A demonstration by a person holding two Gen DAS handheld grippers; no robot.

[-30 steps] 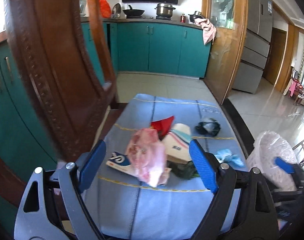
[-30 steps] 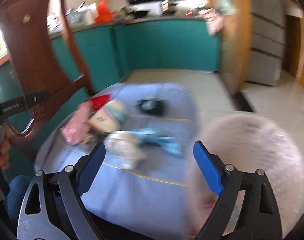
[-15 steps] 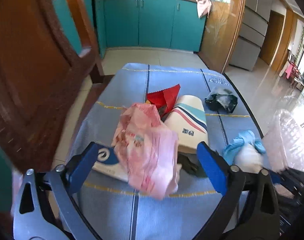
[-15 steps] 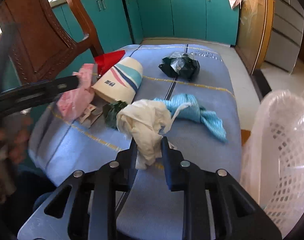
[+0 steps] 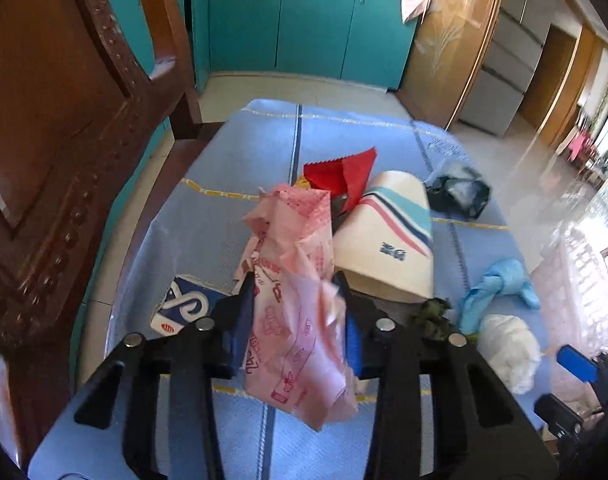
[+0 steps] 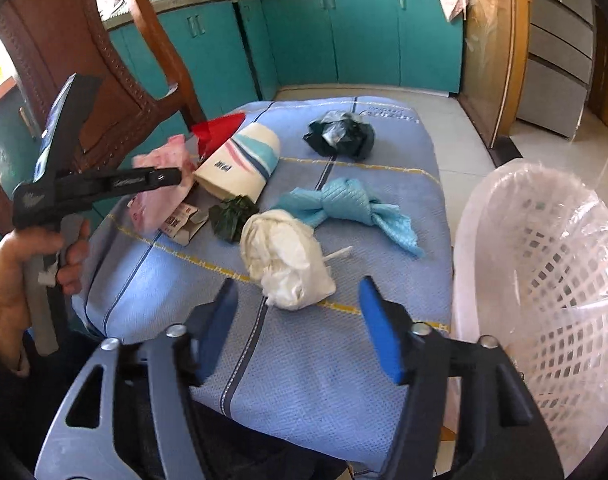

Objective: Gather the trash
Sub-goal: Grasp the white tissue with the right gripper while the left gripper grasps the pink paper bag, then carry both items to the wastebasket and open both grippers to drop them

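Note:
My left gripper (image 5: 298,320) is shut on a crumpled pink plastic bag (image 5: 300,300), held just above the blue cloth (image 5: 240,168); it also shows in the right wrist view (image 6: 160,178). My right gripper (image 6: 300,320) is open and empty, just behind a white crumpled wad (image 6: 284,258) lying on the cloth. Other trash on the cloth: a light blue rag (image 6: 347,208), a black bag (image 6: 339,134), a cream striped package (image 6: 240,164), a red wrapper (image 6: 218,130), a dark green scrap (image 6: 230,216). A white mesh bin (image 6: 543,264) with a clear liner stands at the right.
A carved wooden chair back (image 5: 56,128) rises close at the left. A blue-and-white packet (image 5: 184,308) lies under the pink bag. Teal cabinets (image 6: 343,40) line the far wall, with tiled floor (image 5: 296,86) between them and the cloth.
My left gripper has shut on the pink bag and lifted it. My right gripper has opened, letting the white wad go onto the cloth, and has drawn back a little.

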